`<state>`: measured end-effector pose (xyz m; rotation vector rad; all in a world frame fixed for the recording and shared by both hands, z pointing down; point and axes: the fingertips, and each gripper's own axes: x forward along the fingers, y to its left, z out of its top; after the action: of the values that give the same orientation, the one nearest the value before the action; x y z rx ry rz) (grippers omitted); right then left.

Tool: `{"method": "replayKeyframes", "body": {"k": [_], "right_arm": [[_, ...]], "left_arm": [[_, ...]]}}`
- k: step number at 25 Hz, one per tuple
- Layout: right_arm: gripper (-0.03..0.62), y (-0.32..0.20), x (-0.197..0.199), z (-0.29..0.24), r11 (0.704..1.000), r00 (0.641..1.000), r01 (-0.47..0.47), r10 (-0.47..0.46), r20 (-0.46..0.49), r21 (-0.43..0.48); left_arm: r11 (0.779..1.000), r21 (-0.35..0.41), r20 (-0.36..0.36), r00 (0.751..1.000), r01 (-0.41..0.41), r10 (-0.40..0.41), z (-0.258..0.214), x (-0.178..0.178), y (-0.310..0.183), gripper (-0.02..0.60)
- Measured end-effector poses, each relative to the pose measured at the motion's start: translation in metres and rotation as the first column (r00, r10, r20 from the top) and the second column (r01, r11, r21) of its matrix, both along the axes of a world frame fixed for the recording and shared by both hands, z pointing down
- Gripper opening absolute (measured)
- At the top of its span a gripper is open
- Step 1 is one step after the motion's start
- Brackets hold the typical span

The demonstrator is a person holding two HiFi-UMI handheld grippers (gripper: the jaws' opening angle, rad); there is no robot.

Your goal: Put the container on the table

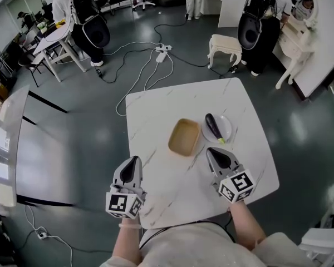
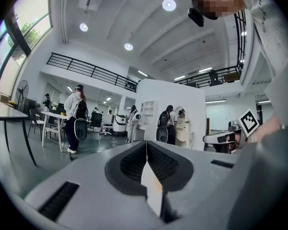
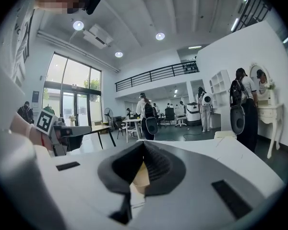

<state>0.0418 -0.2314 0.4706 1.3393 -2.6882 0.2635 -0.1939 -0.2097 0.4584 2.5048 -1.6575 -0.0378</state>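
A shallow tan container (image 1: 184, 137) sits open side up near the middle of the white marble table (image 1: 156, 110). Right beside it a dark eggplant (image 1: 214, 128) lies on a white plate (image 1: 227, 125). My left gripper (image 1: 135, 160) hovers over the table's near left part, shut and empty, its tips meeting in the left gripper view (image 2: 146, 145). My right gripper (image 1: 212, 151) is just short of the plate and to the container's near right, also shut and empty (image 3: 144, 145). A sliver of the container (image 3: 138, 175) shows through the gap behind its tips.
The table's near edge (image 1: 183, 218) runs close to the person's body. A white stool (image 1: 224, 44) and cables (image 1: 150, 65) are on the floor beyond the table. A glass-topped table (image 1: 11, 132) stands at the left. People work at desks far behind.
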Motion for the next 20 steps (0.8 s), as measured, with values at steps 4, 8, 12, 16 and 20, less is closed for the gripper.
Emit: {"method": "replayKeyframes", "body": {"k": [4,8,12,16,20], "right_arm": [[0.006,0.004,0.002,-0.001,0.999,1.000,0.028,-0.028,0.003,0.018],[0.006,0.009,0.003,-0.004,0.997,0.998,0.070,-0.070,-0.007,0.046],[0.006,0.015,0.010,-0.003,0.994,0.996,0.089,-0.089,-0.004,0.058],[0.006,0.020,0.013,-0.004,0.992,0.994,0.108,-0.108,-0.001,0.065],[0.006,0.018,0.011,-0.007,0.990,0.993,0.121,-0.122,0.007,0.075]], "left_arm": [[0.999,-0.001,0.001,0.999,0.033,-0.033,0.003,0.003,0.010,0.006],[0.997,0.012,0.001,0.997,0.073,-0.074,0.003,0.006,0.023,0.006],[0.994,0.030,0.009,0.994,0.104,-0.105,0.002,0.009,0.032,0.006],[0.991,0.041,0.012,0.992,0.127,-0.128,-0.001,0.011,0.040,0.006],[0.990,0.042,0.019,0.990,0.136,-0.137,-0.002,0.011,0.043,0.006]]}}
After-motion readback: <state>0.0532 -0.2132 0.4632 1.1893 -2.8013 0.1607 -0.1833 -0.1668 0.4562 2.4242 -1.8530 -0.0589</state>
